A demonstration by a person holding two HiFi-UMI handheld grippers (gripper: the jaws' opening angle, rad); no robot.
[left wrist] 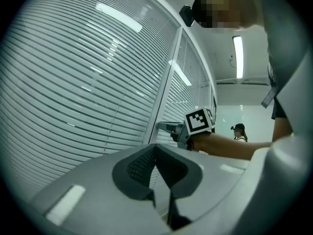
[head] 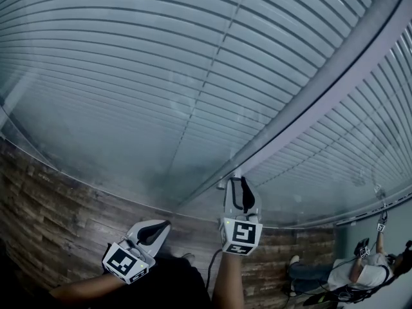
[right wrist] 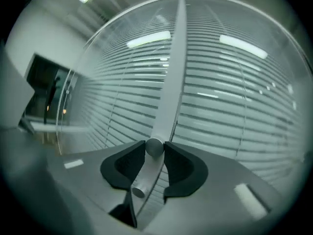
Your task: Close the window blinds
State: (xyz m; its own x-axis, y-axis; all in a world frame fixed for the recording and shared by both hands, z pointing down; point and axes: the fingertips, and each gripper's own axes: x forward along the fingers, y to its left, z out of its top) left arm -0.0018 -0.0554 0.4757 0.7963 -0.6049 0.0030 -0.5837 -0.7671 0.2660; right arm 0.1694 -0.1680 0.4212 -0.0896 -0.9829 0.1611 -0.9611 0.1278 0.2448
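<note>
Jaws of the right gripper (head: 237, 180) closed from both sides on a small round grey metal knob (right wrist: 154, 145), dark pads touching it left and right in the right gripper view, with a short grey cylindrical rod (right wrist: 139, 189) reaching from the knob back between the jaws, flat end toward the camera. Knob sitting against a long pale-grey metal window post (right wrist: 173, 67) that divides two glazed panels. Jaws of the left gripper (head: 165, 224) brought together at the tips, nothing between them, only glass and slats showing past them in the left gripper view. Left gripper low and to the left of the right one in the head view, clear of the glass, its marker cube over a brown wood-plank floor (head: 58, 198). Right gripper's marker cube and a bare forearm visible from the left gripper view, nose against the post. White horizontal-slat window blinds (head: 129, 76) hanging behind the glass on either side of the post, filling both panels ahead of the grippers, thin dark lines between the slats and long ceiling lights reflected across them. Far off at the lower right of the head view, a second person in a white top (head: 367, 270), one arm raised toward the glazing, too small to make out further.
</note>
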